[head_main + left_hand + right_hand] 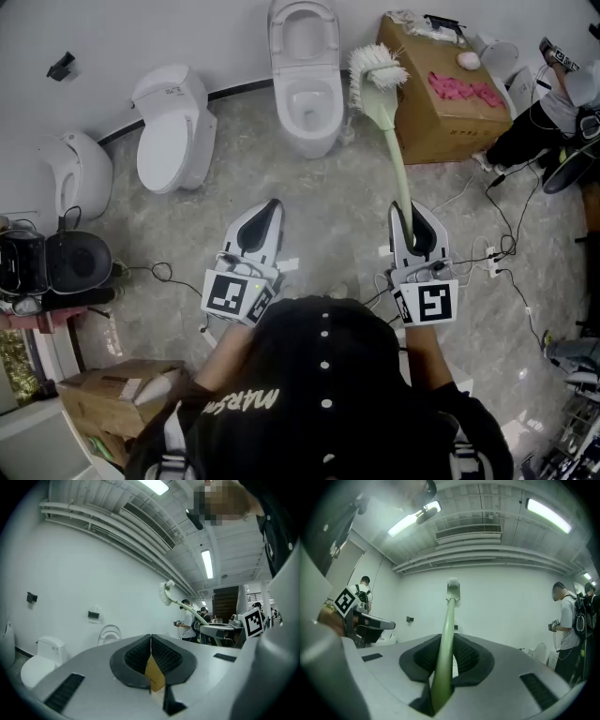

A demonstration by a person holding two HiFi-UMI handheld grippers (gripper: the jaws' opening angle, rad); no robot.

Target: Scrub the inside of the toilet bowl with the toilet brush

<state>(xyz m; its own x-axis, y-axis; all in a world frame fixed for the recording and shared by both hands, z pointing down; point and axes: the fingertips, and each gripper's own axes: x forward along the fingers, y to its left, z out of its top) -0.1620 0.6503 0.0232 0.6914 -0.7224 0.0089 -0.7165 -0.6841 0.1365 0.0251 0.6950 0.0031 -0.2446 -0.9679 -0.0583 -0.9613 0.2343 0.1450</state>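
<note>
**Brush in hand, bowl not yet touched**

The right gripper (412,223) is clamped on the green handle of the toilet brush (395,141), and its own view shows the handle pinched between both jaws. The white bristle head is up in the air, just beside the open toilet (309,101) and a cardboard box (450,112), not inside the bowl. The left gripper (268,212) has its jaws pressed together and carries nothing I can identify. Picking up the brush looks done. By my reading, lowering the head into the bowl and all the scrubbing remain.
</note>
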